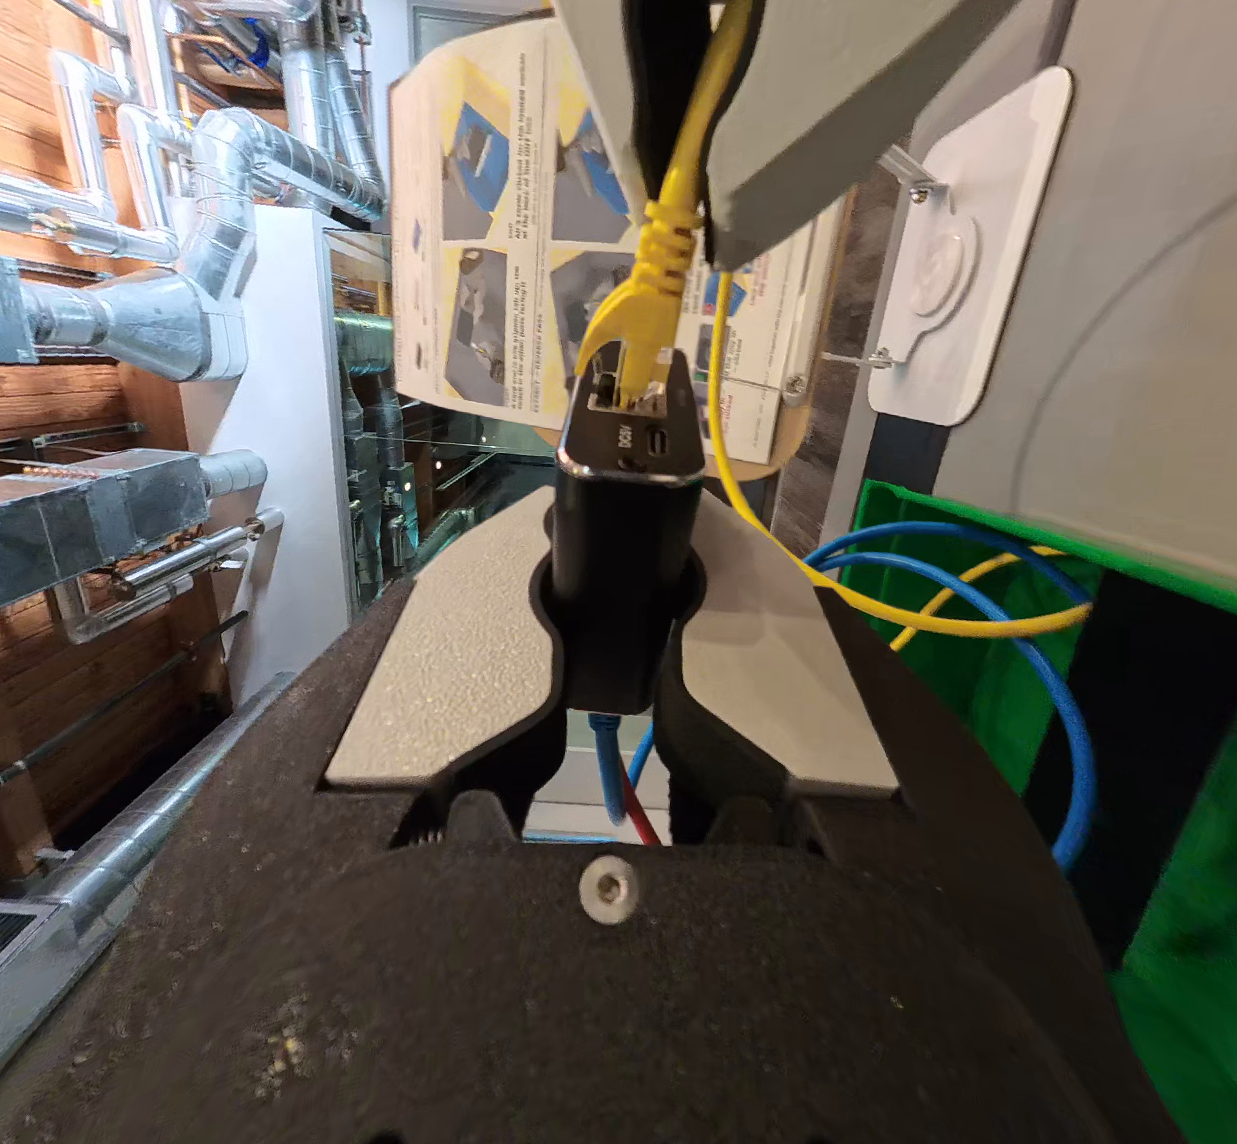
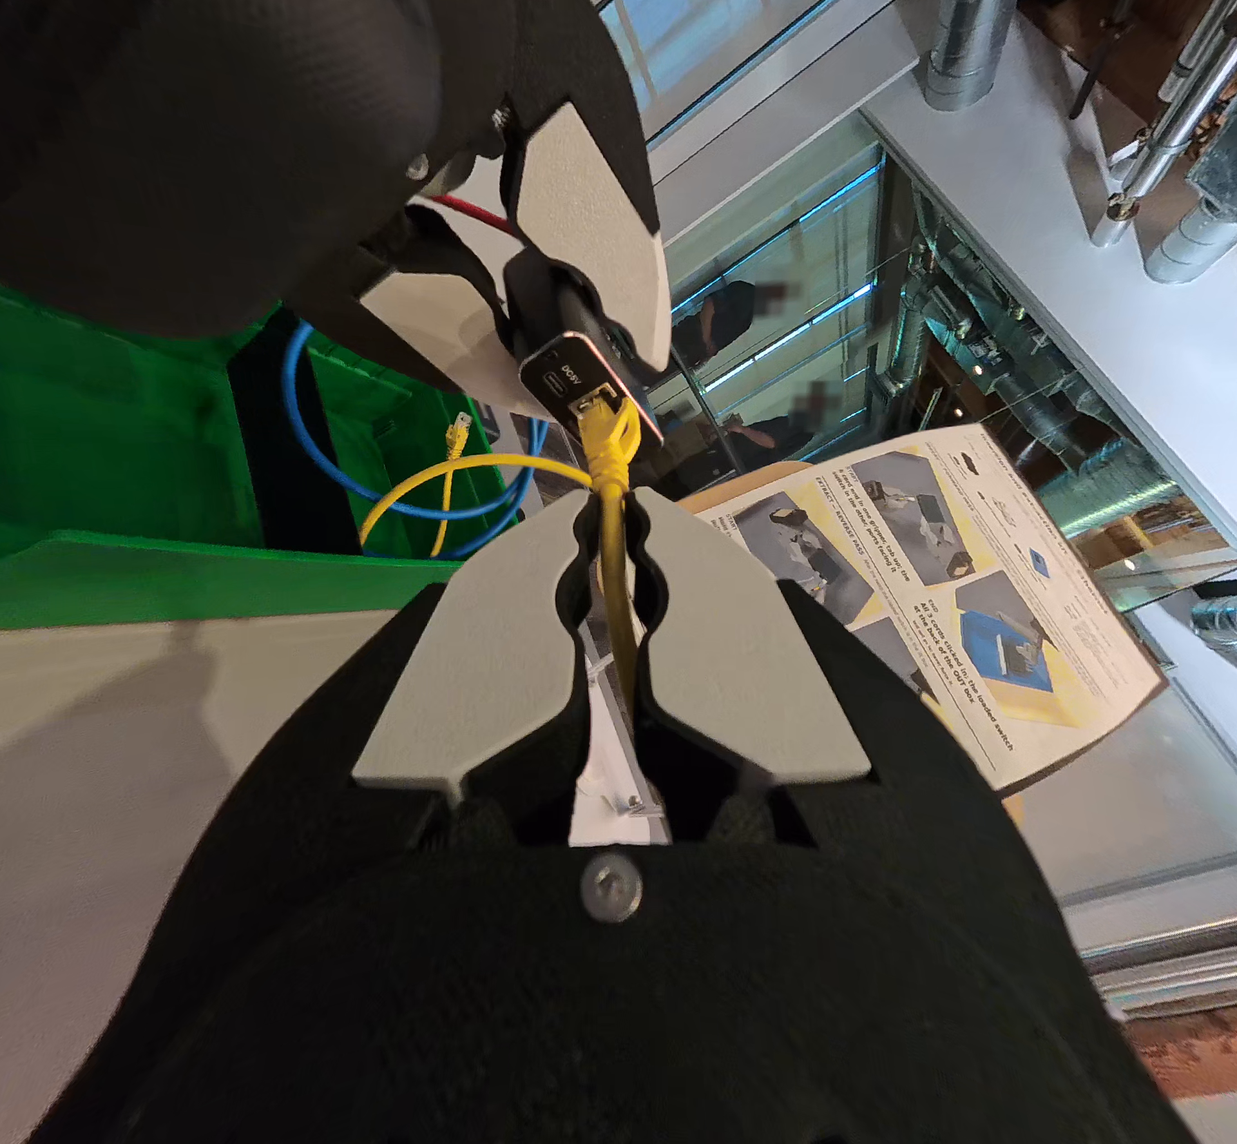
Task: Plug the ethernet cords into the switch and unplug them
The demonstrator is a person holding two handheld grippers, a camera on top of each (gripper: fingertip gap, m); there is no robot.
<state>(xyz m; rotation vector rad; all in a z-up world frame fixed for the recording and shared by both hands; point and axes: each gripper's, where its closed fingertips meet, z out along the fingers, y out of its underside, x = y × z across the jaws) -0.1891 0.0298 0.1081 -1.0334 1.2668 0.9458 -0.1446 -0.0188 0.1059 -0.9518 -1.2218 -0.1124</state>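
The left gripper (image 1: pixel 619 583) has its fingers clamped on the black switch (image 1: pixel 626 509), whose port face bears small white lettering. The right gripper (image 2: pixel 612 502) has its fingers closed on the yellow ethernet cord (image 2: pixel 610 449), its plug seated in a port. A printed instruction sheet (image 2: pixel 937 583) lies behind.

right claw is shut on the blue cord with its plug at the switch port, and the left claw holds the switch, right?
Not quite: the cord in the right claw is the yellow cord, not blue, as the right wrist view shows. Its plug is at the switch port, and the left claw holds the switch.
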